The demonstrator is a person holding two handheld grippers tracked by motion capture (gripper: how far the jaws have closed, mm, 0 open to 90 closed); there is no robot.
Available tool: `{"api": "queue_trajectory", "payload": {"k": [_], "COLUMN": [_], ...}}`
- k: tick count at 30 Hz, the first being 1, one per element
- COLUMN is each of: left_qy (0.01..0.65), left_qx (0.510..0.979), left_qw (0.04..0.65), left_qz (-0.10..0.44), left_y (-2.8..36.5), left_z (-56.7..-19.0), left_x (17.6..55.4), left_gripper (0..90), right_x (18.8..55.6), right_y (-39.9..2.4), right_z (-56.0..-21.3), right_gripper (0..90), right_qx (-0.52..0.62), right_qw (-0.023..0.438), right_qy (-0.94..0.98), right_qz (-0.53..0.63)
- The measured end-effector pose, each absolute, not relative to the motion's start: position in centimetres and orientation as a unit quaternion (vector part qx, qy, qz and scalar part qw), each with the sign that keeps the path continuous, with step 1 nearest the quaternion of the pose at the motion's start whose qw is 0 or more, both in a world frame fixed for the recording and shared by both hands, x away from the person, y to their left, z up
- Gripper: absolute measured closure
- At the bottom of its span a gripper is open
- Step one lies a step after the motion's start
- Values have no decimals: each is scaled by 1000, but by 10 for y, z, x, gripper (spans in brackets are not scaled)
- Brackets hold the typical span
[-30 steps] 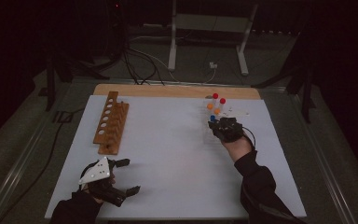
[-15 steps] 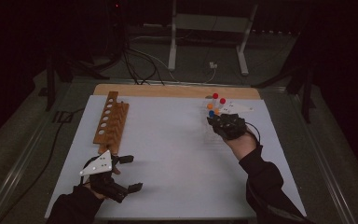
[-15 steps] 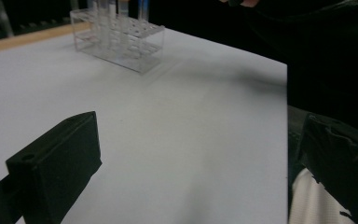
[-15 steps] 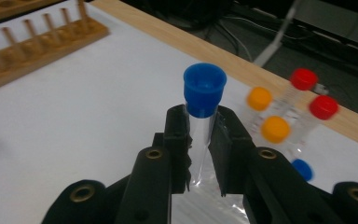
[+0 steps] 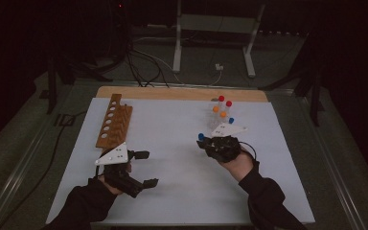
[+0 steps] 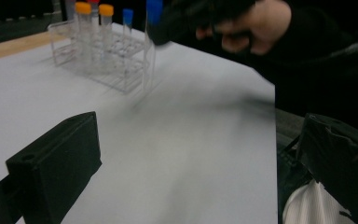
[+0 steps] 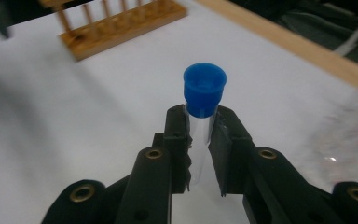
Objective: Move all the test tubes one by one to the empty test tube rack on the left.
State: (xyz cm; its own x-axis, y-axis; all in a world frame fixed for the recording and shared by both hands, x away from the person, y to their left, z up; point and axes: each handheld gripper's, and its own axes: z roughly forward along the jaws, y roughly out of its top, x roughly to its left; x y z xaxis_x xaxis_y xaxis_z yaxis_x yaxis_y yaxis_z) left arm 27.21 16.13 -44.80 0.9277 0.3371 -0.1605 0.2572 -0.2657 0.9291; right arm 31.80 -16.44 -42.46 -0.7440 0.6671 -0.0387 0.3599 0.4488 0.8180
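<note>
White table point(image 5: 172, 143); right claw point(image 7: 198, 140) grips unlabeled blue-capped tube point(image 7: 204, 93).

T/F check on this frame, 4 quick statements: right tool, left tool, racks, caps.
1. The right tool is shut on a blue-capped tube. True.
2. The left tool holds a tube. False: its jaws stand open with nothing between them.
3. The wooden rack has tubes in it. False: its holes show none; the tubes stand in the clear rack.
4. Orange-capped tubes stand in the clear rack. True.
</note>
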Motion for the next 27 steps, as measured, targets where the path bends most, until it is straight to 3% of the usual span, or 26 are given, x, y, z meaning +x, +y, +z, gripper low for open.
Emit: {"api": "queue_trajectory", "payload": {"k": [10,18,20,24,27], "left_qy": [157,145,143,136,129], "left_qx": [802,794,791,795,798], "left_qw": [575,590,594,590,588], "left_qz": [30,29,30,35,37], "left_y": [134,121,119,111,103], "left_z": [-441,-435,-433,-431,-432], "left_x": [283,291,293,295,297], "left_gripper": [7,87,159,207,318], "right_x": [293,283,281,281,280], "right_y": [-148,-141,-140,-140,-139], "right_z": [-440,-446,-448,-448,-448], "right_gripper": [768,768,768,768,768], "right_qx": [273,259,256,255,253], "right_qw": [146,131,129,128,126], "right_qy": [845,853,855,855,855], "right_qz": [435,434,432,432,434]}}
